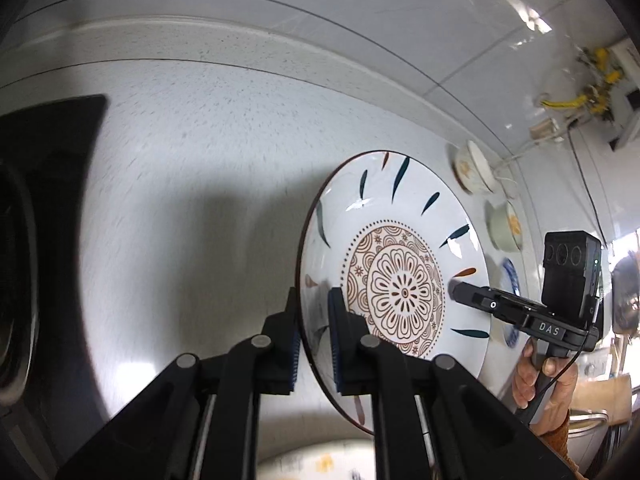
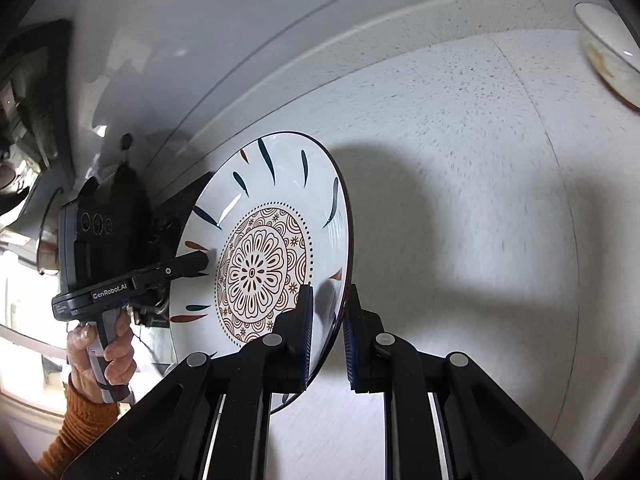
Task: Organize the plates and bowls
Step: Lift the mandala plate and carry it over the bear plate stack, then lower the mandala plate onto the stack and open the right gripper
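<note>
Plate [image 1: 400,264] with a brown flower medallion and dark leaf strokes is held off the counter [image 1: 192,152] between both tools, each clamped on an opposite side of its rim. The left gripper [image 1: 314,340] pinches the rim nearest its own camera, the blue pads on either side of the edge; the right gripper [image 2: 328,336] does the same on the far side, and neither has room for anything else between its jaws.

By my reading the tidying is only partly done: this plate is mid-carry with no resting place settled, and other crockery stands loose along the counter's back edge by the wall.

The left wrist view alone shows that crockery: a cream bowl [image 1: 474,168], a pale green bowl [image 1: 506,224] and a blue-patterned dish [image 1: 512,280] in a row behind the plate, plus a yellow-flowered dish [image 1: 320,460] just below the gripper, perhaps where the plate is headed. The right wrist view shows only one bowl [image 2: 608,52] near the counter's far corner, but gives the person's orange sleeve [image 2: 80,420] and a dark appliance [image 2: 24,80] at the counter's end
</note>
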Motion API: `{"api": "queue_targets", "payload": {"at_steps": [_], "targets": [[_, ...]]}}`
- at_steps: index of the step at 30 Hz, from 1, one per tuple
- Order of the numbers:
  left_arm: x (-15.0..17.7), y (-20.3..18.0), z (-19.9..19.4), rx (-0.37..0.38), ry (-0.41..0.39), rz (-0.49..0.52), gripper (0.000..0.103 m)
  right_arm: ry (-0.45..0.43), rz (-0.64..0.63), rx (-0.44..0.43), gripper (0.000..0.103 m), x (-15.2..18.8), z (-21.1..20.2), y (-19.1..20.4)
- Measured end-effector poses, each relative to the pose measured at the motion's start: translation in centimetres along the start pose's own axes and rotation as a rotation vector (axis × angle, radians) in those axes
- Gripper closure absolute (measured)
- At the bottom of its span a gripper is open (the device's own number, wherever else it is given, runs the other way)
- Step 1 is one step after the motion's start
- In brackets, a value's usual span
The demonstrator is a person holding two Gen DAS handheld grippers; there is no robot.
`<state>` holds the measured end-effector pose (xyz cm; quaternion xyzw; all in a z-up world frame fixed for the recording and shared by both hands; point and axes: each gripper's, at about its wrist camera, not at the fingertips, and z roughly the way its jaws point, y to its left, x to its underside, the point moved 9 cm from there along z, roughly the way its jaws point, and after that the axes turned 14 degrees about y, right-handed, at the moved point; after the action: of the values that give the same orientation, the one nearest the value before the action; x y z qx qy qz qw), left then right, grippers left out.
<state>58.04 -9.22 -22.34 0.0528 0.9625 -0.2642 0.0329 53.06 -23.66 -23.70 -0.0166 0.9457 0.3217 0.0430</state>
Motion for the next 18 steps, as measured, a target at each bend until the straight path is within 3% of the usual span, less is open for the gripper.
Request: {"api": "queue_targets", "payload": {"at_steps": [6, 11, 15, 18], "targets": [[8.4, 0.0, -4.7, 0.026, -0.013, 0.01, 0.092, -0.004, -0.049, -0.007, 0.089, 5.5, -0.9, 5.4], [15.8, 2.3, -7.2, 0.042, -0.017, 0.0, 0.092, 0.018, -0.092, -0.015, 0.09, 10.8, 0.2, 9.8], [20.5, 4.5, -5.7, 0.061, 0.014, -0.035, 0.092, 0.055, -0.098, -0.029, 0.089, 14.5, 2.7, 11.6], [22.1, 6.0, -4.0, 0.064, 0.04, -0.063, 0.092, 0.09, -0.079, -0.022, 0.09, 15.8, 5.0, 11.7]]}}
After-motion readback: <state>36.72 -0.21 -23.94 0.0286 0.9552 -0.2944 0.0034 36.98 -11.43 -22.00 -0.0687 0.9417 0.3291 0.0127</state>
